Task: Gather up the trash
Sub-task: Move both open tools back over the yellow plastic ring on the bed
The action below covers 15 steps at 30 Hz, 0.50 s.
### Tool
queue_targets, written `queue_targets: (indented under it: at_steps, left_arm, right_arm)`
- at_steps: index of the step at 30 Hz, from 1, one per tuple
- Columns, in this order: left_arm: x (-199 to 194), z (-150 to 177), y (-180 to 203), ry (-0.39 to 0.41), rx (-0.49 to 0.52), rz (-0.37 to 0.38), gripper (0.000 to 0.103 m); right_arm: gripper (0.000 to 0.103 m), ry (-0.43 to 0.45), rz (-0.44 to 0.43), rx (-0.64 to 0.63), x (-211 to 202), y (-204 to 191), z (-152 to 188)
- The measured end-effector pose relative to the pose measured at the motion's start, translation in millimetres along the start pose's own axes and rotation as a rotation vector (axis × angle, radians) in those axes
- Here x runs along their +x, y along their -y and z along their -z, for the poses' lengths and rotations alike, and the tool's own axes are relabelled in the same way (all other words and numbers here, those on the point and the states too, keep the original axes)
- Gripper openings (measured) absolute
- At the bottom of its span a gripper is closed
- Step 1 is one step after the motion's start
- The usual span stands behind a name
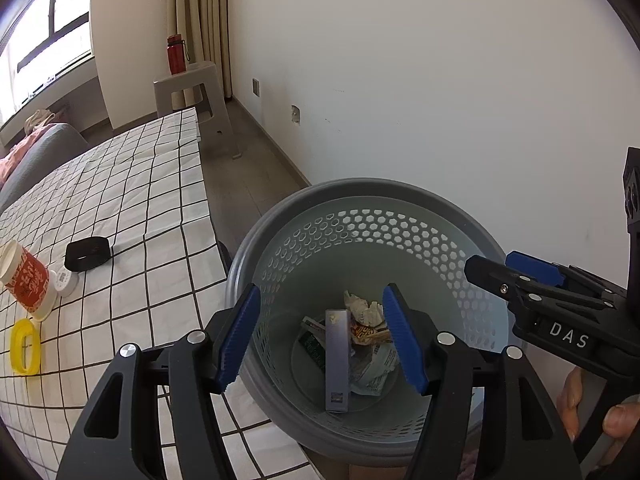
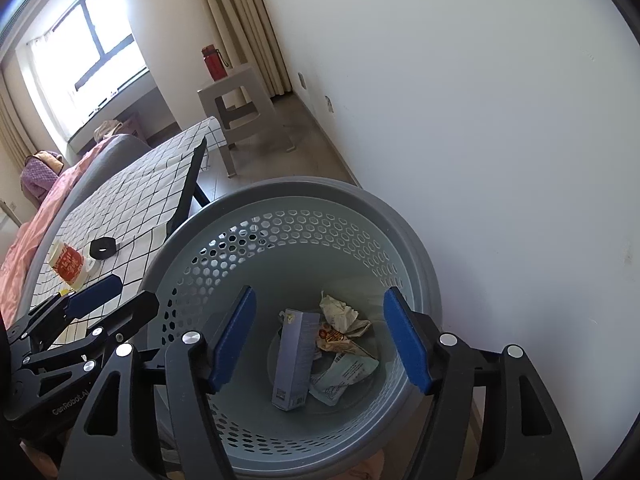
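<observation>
White wall [image 1: 420,80], beige curtains [image 1: 204,12], bright window [image 2: 96,32]; grey stool [image 1: 192,84] bearing red bottle [image 1: 176,54].
Table [image 1: 132,200] under white cloth with black grid. On it: red-and-white paper cup [image 1: 26,280] on its side, print unreadable; small white jar [image 1: 66,282] just beside cup; black round lid [image 1: 87,255]; yellow ring [image 1: 25,346].
Grey perforated bin [image 1: 400,196] beside table edge. Inside, at bottom: tall lavender box [image 1: 336,360], small print illegible; crumpled paper [image 1: 362,308]; orange-printed wrapper [image 2: 334,338]; pale printed pouch [image 2: 344,372]; dark green packet [image 1: 314,346].
Left gripper [image 1: 320,340] above bin mouth, blue pads wide apart, holding nothing.
Right gripper [image 2: 322,344] likewise over bin, spread wide, nothing between pads. Lettering "DAS" on its body in left view; "GenRobot.AI" on left tool in right view.
</observation>
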<state>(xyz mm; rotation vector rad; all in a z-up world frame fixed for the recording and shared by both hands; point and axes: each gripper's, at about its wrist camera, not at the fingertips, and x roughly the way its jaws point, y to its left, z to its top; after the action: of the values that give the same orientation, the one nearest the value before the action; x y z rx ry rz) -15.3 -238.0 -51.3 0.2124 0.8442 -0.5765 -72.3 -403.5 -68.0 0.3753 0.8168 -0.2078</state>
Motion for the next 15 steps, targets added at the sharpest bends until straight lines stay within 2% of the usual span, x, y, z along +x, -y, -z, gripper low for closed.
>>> queue_targets:
  at_steps: [8, 15]
  left_arm:
    - [-14.4, 11.1, -25.2, 0.007, -0.050, -0.039, 0.065]
    - [-33.0, 22.6, -63.1, 0.019, -0.106, -0.114, 0.065]
  right_arm:
    - [0.071, -0.003, -0.023, -0.034, 2.1, -19.9, -0.8]
    - [0.076, -0.008, -0.062, -0.058, 5.8, -44.0, -4.7]
